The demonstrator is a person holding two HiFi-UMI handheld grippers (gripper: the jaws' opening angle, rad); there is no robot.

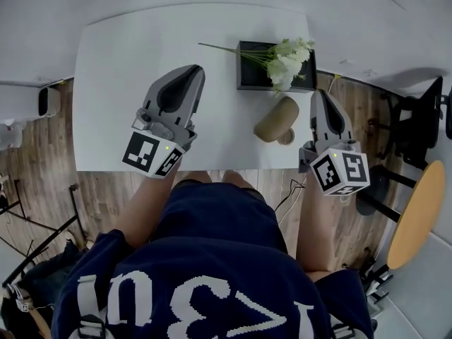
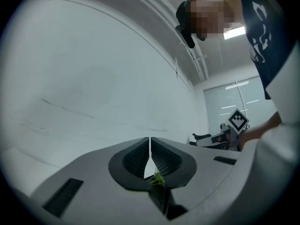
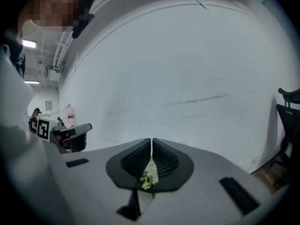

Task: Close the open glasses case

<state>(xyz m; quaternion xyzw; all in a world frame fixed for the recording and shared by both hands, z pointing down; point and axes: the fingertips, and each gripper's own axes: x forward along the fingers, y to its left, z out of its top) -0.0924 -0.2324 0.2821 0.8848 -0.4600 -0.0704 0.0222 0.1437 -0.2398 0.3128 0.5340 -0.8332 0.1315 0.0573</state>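
A: Where is the glasses case (image 1: 276,119)?

B: On the right part of the white desk (image 1: 120,83), lying at a slant. It is tan, and it sits just on the near side of a black tray (image 1: 251,70).

A: Is it open?

B: From above I cannot tell. There is a small round beige piece at its near end, touching it or very close.

A: What is on the tray?

B: A sprig of white flowers (image 1: 288,57) lies across it. The green stem reaches left past the tray's edge and over the desk.

A: And the left claw (image 1: 193,70)?

B: It hangs over the middle of the desk, to the left of the case and apart from it. Its own view shows the jaw tips pressed together with nothing gripped. Only a little green of the flowers shows through the gap lower down.

A: The right claw (image 1: 318,93)?

B: It is at the desk's right edge, just right of the case and not touching it. Its jaws are closed too and hold nothing. The white blossoms show behind the slit.

A: Anything else?

B: The person (image 1: 212,260) stands at the near edge, in a dark blue shirt. There is a wooden floor (image 1: 42,182) on both sides.
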